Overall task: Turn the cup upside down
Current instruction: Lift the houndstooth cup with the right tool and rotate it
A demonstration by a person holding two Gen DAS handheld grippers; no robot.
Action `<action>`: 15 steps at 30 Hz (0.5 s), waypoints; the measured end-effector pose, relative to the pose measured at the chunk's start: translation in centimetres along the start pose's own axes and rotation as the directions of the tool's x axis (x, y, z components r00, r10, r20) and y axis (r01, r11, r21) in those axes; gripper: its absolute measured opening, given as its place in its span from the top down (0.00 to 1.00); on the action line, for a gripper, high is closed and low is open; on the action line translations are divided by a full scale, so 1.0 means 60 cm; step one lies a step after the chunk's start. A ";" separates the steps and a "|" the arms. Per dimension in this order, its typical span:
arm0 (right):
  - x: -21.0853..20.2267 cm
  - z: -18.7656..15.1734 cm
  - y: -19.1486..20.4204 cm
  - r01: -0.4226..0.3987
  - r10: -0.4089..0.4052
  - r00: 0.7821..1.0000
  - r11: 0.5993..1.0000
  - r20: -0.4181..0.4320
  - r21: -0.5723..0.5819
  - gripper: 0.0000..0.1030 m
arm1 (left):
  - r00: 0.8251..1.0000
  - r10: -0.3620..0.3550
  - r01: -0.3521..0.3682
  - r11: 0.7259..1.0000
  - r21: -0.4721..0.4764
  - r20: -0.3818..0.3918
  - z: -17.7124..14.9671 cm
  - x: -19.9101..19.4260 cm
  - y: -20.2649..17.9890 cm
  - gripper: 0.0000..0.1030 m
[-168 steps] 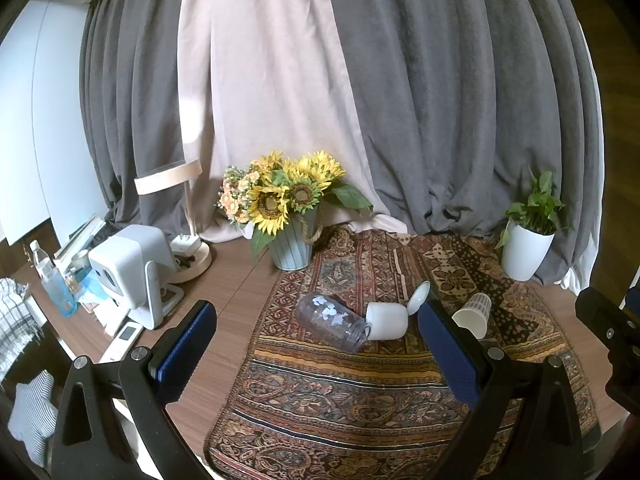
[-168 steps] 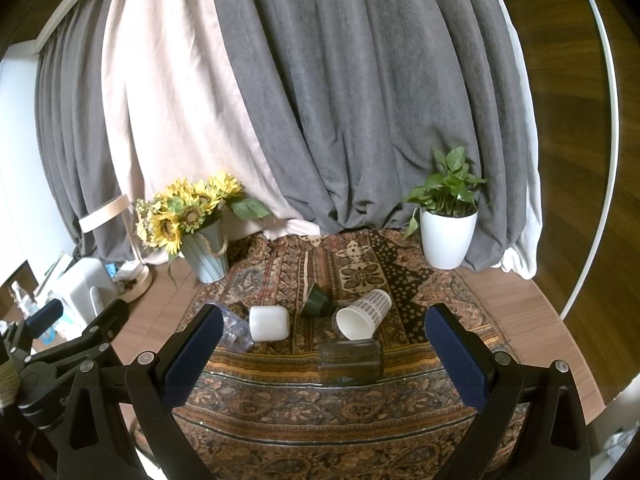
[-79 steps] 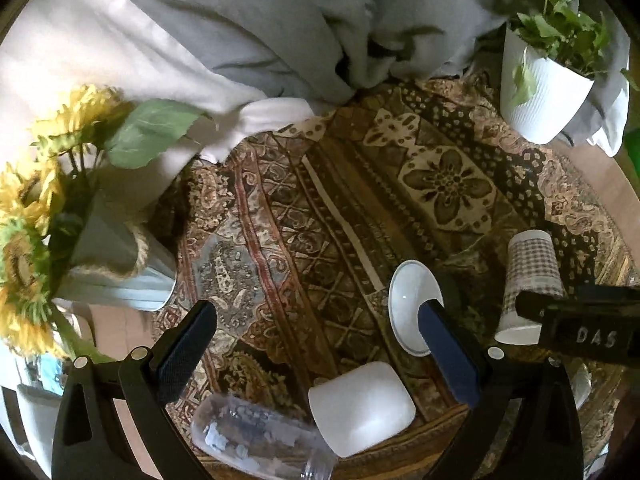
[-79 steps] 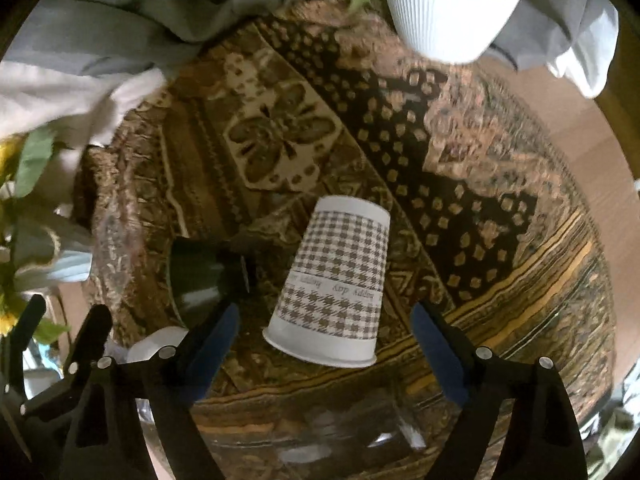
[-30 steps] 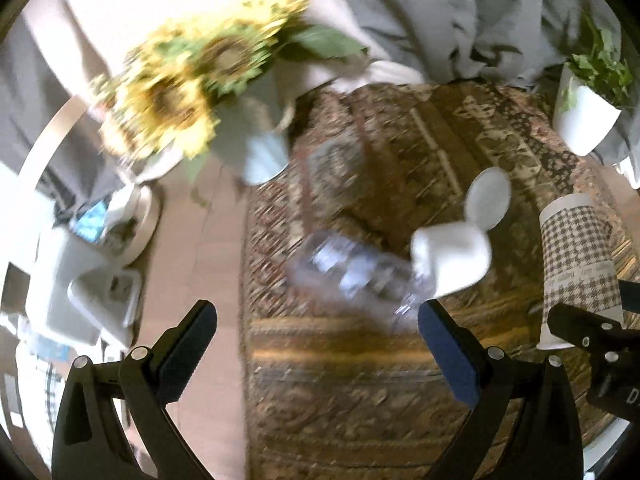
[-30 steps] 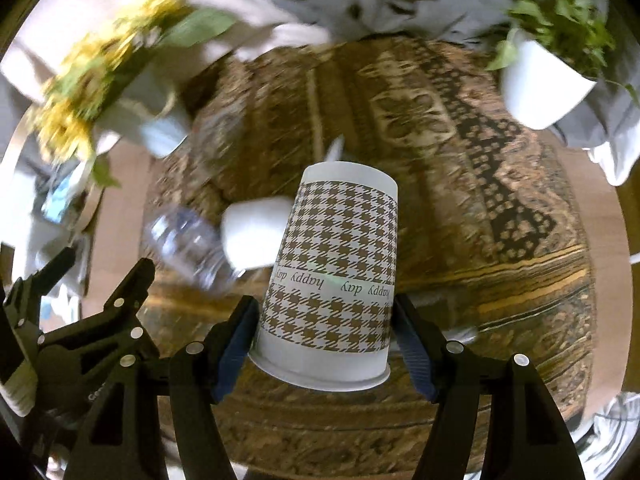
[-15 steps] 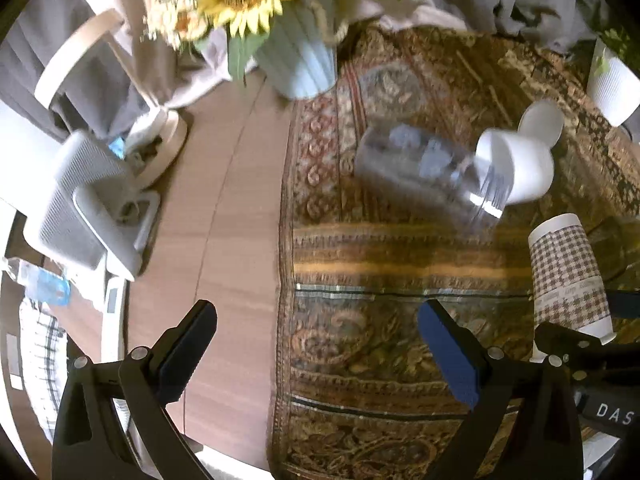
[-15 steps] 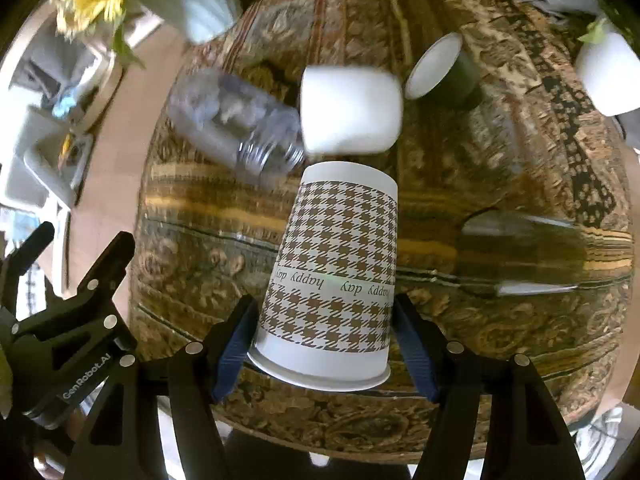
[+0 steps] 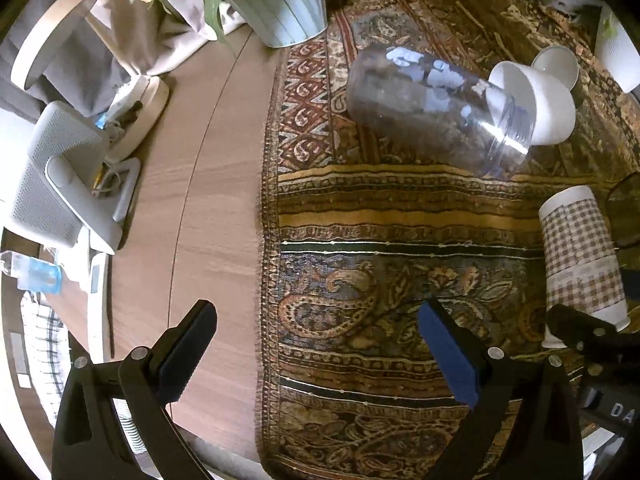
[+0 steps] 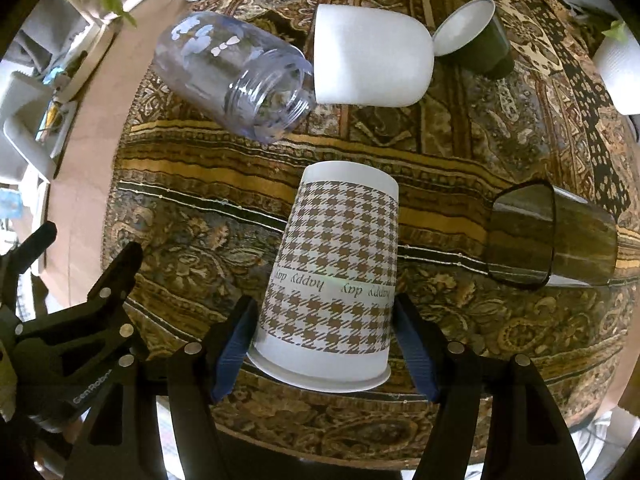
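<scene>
My right gripper (image 10: 324, 340) is shut on a brown-and-white houndstooth paper cup (image 10: 336, 276). The fingers clamp its wide rim end and its closed base points away from me, over the patterned cloth (image 10: 460, 148). The printed words on it read upside down. The cup also shows at the right edge of the left wrist view (image 9: 580, 256), held by the right gripper above the cloth. My left gripper (image 9: 316, 344) is open and empty over the cloth's left edge.
A clear plastic jar (image 10: 236, 76), a white cup (image 10: 372, 60), a green cup (image 10: 476, 44) and a dark glass (image 10: 548, 236) lie on their sides on the cloth. A vase of sunflowers (image 9: 280, 4), a lamp base (image 9: 136, 116) and a white device (image 9: 60, 176) stand at the left.
The right gripper closed on the paper cup, lifted it and carried it back toward the near side of the cloth. Both cameras have tilted to look more steeply down.
</scene>
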State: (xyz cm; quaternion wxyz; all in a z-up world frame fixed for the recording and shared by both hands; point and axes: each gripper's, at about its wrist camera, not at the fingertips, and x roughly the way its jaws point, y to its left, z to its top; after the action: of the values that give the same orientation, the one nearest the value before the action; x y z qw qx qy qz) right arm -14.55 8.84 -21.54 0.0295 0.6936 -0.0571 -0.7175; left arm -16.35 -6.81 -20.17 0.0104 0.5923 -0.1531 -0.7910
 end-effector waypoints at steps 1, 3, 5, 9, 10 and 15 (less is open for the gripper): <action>-0.001 -0.002 -0.002 -0.004 0.004 1.000 1.000 0.005 0.005 0.33 | 1.000 -0.004 0.004 1.000 -0.002 -0.004 0.000 0.002 0.000 0.00; -0.001 -0.007 -0.006 -0.003 0.003 1.000 1.000 0.004 0.012 0.31 | 1.000 0.011 -0.011 1.000 -0.004 -0.002 0.000 0.002 0.001 0.00; -0.001 -0.011 -0.009 -0.004 0.004 1.000 1.000 0.006 0.017 0.24 | 1.000 0.020 -0.020 1.000 0.002 0.008 0.001 -0.001 0.002 0.00; -0.013 -0.027 -0.018 -0.032 0.032 0.999 0.999 0.014 0.039 0.22 | 1.000 -0.017 0.017 1.000 -0.009 0.008 0.002 -0.013 0.003 0.00; -0.021 -0.032 -0.020 -0.036 0.035 0.999 0.998 0.029 0.044 0.22 | 1.000 -0.018 0.018 1.000 -0.008 0.016 0.002 -0.019 0.002 0.00; -0.082 -0.064 -0.040 -0.038 0.024 0.990 0.995 0.136 0.095 0.22 | 0.997 -0.052 0.052 0.999 0.001 0.049 0.008 -0.058 -0.009 0.00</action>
State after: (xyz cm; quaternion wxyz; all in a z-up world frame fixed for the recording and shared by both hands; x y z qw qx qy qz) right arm -10.43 11.68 -17.10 0.0028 0.6432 -0.1049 -0.7585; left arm -15.69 -5.51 -16.95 -0.0139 0.5765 -0.1380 -0.8053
